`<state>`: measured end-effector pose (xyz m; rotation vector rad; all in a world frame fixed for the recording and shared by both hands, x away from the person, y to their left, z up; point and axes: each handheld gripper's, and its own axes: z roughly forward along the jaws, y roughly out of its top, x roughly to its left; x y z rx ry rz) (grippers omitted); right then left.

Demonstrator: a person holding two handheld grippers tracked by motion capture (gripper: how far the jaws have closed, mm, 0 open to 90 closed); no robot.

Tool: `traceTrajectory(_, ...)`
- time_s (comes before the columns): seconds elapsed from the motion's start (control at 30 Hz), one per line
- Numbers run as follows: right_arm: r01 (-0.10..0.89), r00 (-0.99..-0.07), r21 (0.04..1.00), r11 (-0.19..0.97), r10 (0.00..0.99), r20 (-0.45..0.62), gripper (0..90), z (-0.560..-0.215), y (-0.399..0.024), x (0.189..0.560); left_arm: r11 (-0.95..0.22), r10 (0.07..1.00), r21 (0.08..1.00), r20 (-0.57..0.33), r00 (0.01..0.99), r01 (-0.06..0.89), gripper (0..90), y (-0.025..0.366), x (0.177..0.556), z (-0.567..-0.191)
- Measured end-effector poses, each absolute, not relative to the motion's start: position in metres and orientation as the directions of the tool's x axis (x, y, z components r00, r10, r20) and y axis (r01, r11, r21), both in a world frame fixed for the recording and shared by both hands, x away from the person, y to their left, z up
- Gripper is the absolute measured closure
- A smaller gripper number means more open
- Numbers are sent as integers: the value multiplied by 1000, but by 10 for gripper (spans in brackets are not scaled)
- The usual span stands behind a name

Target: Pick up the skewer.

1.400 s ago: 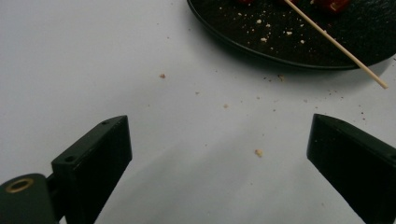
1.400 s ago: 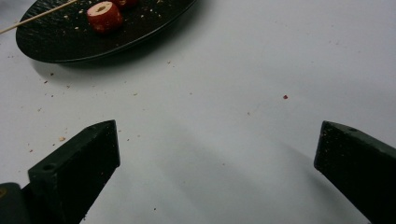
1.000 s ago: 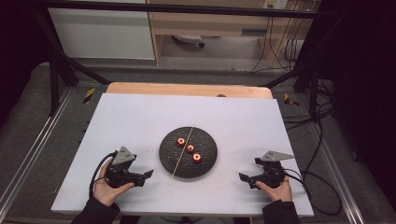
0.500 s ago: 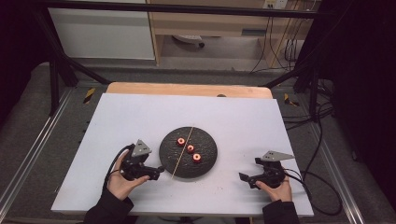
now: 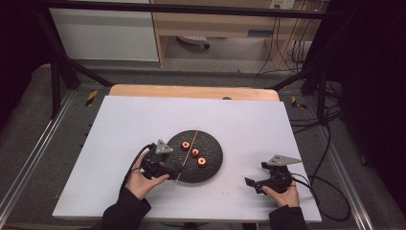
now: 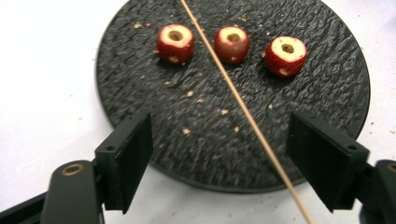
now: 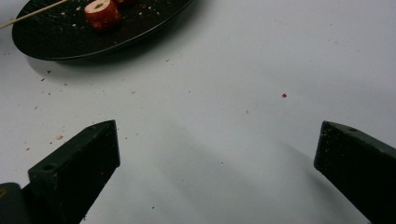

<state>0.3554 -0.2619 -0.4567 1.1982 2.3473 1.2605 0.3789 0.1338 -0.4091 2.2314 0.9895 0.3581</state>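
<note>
Left gripper (image 5: 171, 173) is at the near-left edge of the black plate (image 5: 214, 165), jaws apart and just been closing, with the skewer (image 6: 243, 110) running between them but not yet pinched; nothing grasped. The step looks like picking up the skewer: best to centre the stick between the pads, come low enough to catch it where its near end overhangs the plate rim, then close squarely so the thin round stick doesn't roll or flick out. Right gripper (image 5: 262, 181) rests on the white table (image 5: 119, 124) near right, well apart from the plate, jaws wide and empty. The skewer lies diagonally across the plate, a thin, pale, straight wooden stick. The plate is round, flat, dark, with a rough slate-like texture and scattered crumbs. Three fruit pieces (image 6: 232, 44) in a row on its far half: red skin, pale cut tops, cored holes, short drum shapes.
</note>
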Motion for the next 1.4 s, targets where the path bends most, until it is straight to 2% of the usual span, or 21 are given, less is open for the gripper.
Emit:
traceTrajectory(0.23,556,-645,775,299,744,176,8,-457,-262,355,-504,751,631,-18,660,590,324,118,386,-414)
traceTrajectory(0.33,557,-645,775,299,744,176,9,-457,-262,356,-500,760,619,-21,650,605,402,113,388,-414)
traceTrajectory(0.83,558,-646,775,297,742,180,9,-457,-262,356,-504,789,558,-15,615,659,664,96,391,-419)
traceTrajectory(1.4,562,-646,771,299,741,183,9,-457,-262,356,-433,851,546,-16,526,717,844,90,390,-421)
